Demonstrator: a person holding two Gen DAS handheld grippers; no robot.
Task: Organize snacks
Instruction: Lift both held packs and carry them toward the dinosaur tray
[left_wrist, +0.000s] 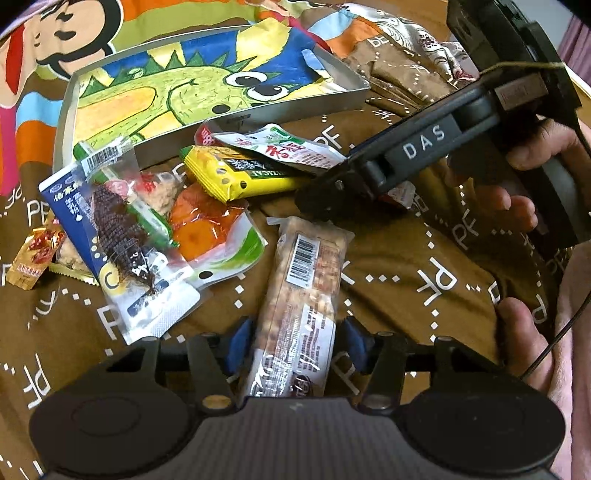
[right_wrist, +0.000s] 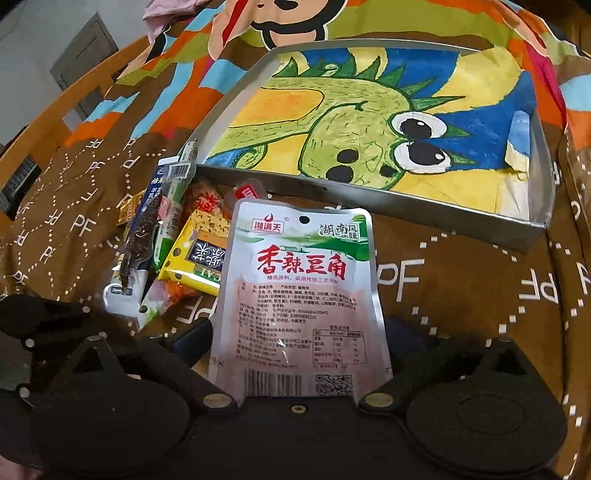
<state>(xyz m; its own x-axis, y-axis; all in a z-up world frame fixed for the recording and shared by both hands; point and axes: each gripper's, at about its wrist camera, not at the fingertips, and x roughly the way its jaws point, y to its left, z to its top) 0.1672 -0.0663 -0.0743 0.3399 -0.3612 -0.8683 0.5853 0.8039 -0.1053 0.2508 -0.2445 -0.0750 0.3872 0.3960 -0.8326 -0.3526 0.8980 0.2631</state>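
My left gripper (left_wrist: 293, 349) pinches the long peanut bar (left_wrist: 303, 295) between its blue pads (left_wrist: 236, 347). My right gripper (right_wrist: 295, 354) has the white-and-pink bean pouch (right_wrist: 301, 291) between wide jaws; can't tell if the pads press it. Other snacks (left_wrist: 155, 221) are piled on the brown cloth (left_wrist: 424, 277) just beside the metal tray (right_wrist: 369, 201) with a dinosaur drawing.

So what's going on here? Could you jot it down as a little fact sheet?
Surface: patterned brown cloth
Tray: metal, dinosaur drawing inside, no snacks visible
Left tongs: around long nut bar, grip unclear
Right tongs: holding white pouch upright
Loose snacks: piled beside tray
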